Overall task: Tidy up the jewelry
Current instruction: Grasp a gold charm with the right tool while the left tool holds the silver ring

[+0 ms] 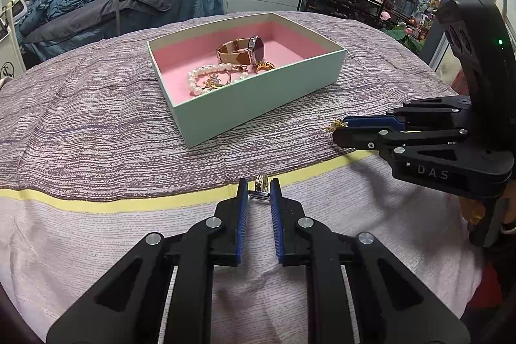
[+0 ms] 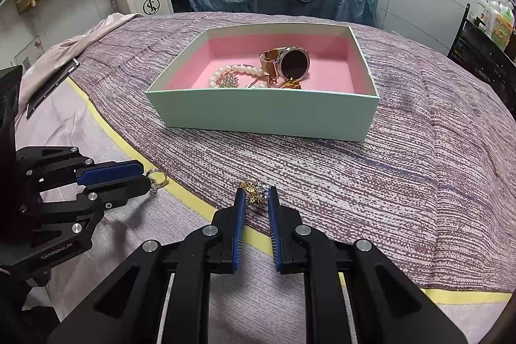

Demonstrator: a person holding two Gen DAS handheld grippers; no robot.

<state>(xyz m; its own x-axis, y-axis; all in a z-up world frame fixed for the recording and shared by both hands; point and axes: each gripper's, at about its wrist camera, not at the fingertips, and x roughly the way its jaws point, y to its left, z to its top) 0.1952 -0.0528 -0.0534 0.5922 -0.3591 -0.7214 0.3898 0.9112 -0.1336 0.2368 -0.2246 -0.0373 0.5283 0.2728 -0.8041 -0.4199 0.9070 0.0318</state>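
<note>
Task approx. mostly done: the mint box [image 1: 258,99] w/ pink lining already holds a watch [image 1: 250,50], a pearl bracelet [image 1: 206,76] and a gold ring [image 1: 265,66]. Left gripper [image 1: 259,191], on the near side of the box, has its jaws clamped on a silver ring [image 1: 261,184]. Right gripper [image 2: 256,197], also near side and just right of the left one, has jaws clamped on a gold-and-silver ornament [image 2: 253,191]; both pieces are still outside the box, above the striped bedcover [image 2: 403,182], & need dropping in.
</note>
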